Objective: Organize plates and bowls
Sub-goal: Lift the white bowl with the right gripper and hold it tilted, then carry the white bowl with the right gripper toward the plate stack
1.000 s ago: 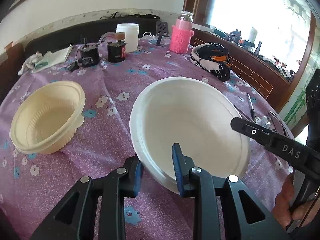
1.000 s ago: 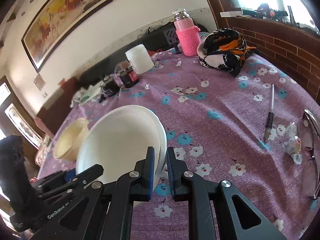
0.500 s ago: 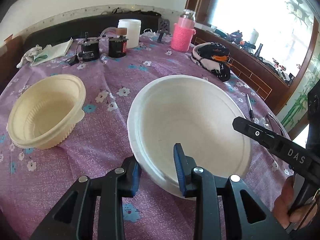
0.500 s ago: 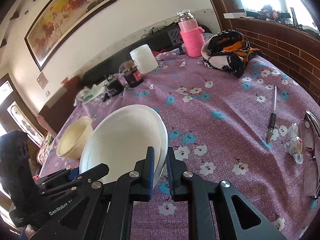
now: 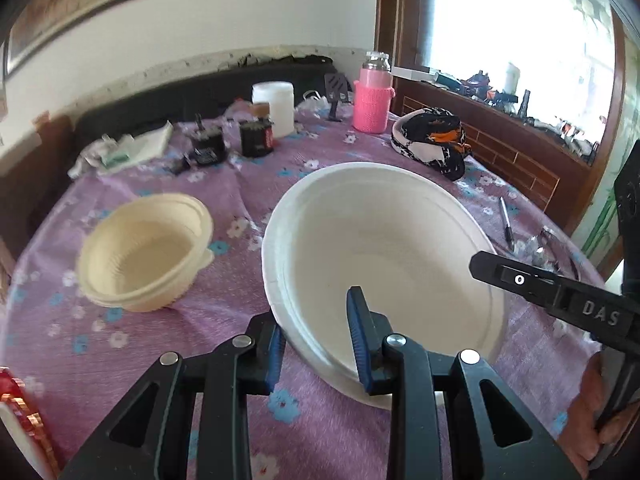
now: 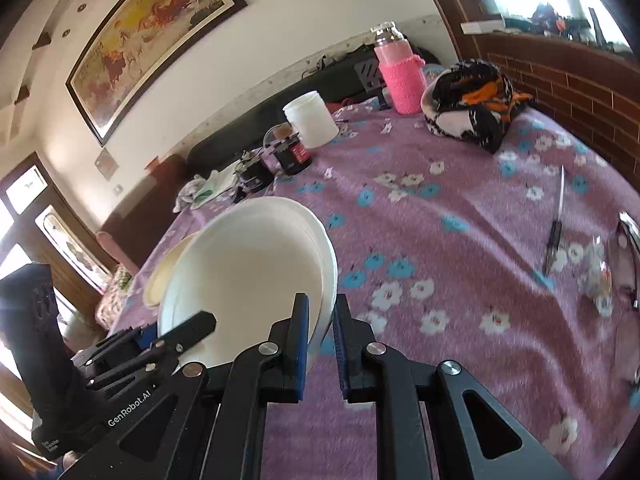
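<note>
Left wrist view: white plate (image 5: 380, 248) centre frame, tilted above purple tablecloth (image 5: 120, 360); left gripper (image 5: 316, 340) pinching near rim. Cream bowl (image 5: 146, 250) left of plate. Right gripper (image 6: 320, 344) clamped on plate's opposite rim.

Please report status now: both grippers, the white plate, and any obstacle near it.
Left gripper and right gripper both shut on white plate rim. Plate tilted. Cream bowl beside it, apart. Nothing blocking.
</note>
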The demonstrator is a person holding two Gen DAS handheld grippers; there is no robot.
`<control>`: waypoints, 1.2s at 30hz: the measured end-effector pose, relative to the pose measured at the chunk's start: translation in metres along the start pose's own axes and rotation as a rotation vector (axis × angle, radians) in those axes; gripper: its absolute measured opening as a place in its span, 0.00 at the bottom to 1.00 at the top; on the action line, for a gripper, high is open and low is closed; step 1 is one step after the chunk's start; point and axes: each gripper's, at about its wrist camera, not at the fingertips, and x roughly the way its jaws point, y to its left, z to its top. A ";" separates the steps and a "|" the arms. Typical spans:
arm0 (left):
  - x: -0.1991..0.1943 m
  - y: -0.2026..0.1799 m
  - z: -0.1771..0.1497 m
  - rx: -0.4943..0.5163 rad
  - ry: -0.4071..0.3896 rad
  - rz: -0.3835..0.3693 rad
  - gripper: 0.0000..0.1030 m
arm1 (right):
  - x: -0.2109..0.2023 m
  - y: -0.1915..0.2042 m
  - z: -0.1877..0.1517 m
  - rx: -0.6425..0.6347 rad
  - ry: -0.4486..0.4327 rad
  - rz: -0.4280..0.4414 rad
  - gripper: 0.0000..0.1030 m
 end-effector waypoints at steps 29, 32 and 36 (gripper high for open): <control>-0.093 0.055 -0.051 -0.053 -0.101 0.161 0.27 | -0.025 0.099 -0.045 -0.098 0.060 0.077 0.15; -0.097 0.062 -0.054 -0.065 -0.108 0.160 0.27 | -0.024 0.109 -0.048 -0.113 0.067 0.071 0.15; -0.102 0.068 -0.057 -0.082 -0.118 0.159 0.27 | -0.023 0.119 -0.050 -0.129 0.073 0.063 0.15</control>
